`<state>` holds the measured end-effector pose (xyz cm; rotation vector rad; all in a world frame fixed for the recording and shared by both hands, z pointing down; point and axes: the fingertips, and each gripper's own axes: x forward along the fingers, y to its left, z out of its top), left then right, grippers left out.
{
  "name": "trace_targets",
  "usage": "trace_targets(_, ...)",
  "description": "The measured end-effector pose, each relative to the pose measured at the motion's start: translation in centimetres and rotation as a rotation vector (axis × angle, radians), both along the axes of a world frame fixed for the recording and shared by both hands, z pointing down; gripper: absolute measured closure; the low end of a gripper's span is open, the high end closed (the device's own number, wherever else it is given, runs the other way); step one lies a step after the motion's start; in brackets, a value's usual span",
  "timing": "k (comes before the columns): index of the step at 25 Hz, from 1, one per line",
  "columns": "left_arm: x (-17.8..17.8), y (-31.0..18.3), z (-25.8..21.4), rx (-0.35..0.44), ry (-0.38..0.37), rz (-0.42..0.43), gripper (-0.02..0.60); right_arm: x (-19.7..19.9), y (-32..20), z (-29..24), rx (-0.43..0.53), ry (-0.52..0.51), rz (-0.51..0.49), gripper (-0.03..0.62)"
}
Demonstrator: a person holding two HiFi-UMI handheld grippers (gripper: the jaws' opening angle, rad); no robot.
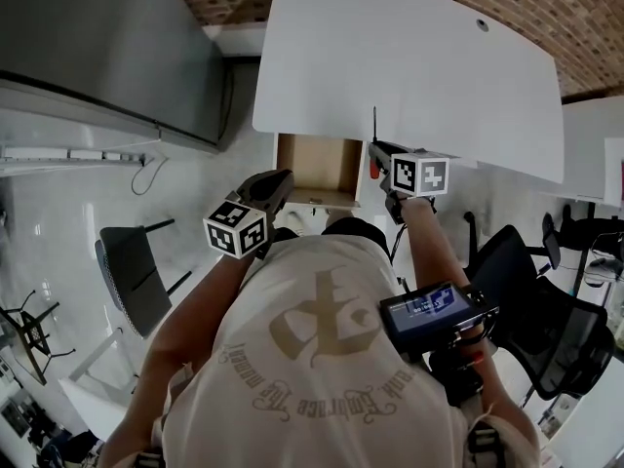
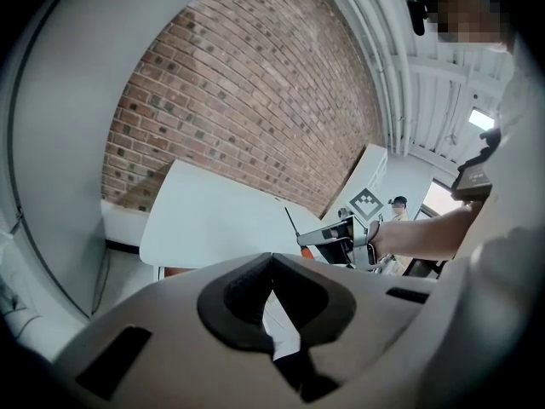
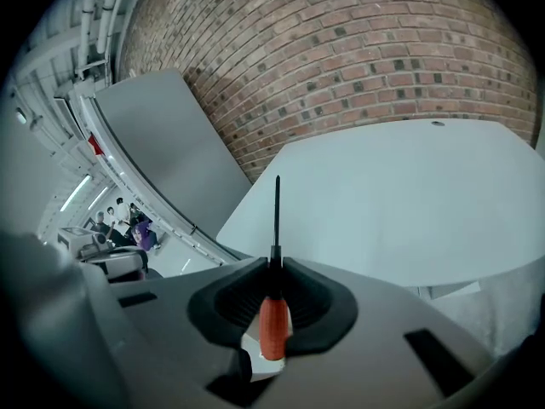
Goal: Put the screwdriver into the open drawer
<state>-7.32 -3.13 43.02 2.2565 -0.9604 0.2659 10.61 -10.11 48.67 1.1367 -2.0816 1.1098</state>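
Observation:
An open drawer [image 1: 317, 167] with a brown wooden inside juts from under the white table [image 1: 409, 57], just ahead of me. My right gripper [image 1: 376, 150] hovers at the drawer's right edge, shut on a screwdriver [image 1: 373, 167]. Between the jaws sits the orange-red handle [image 3: 272, 326], and its black shaft [image 3: 277, 216] sticks out past the right gripper [image 3: 275, 264] toward the table. My left gripper [image 1: 285, 179] is by the drawer's left front corner. In its own view the left gripper [image 2: 272, 256] has its jaws touching, with nothing between them. The right gripper [image 2: 336, 239] shows there too.
A tall grey cabinet [image 1: 107, 47] stands to the left, with a brick wall [image 3: 341, 49] behind the table. A grey chair [image 1: 132, 271] is at the lower left, and a black office chair [image 1: 546, 310] sits at the right. Several people [image 3: 119, 220] are far off.

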Motion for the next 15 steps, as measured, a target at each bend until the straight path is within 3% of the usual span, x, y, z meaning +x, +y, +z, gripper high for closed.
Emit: trace_targets(15, -2.7, 5.2, -0.3, 0.008, -0.001, -0.013, 0.561, -4.9, 6.9, 0.4, -0.025, -0.091, -0.006, 0.526)
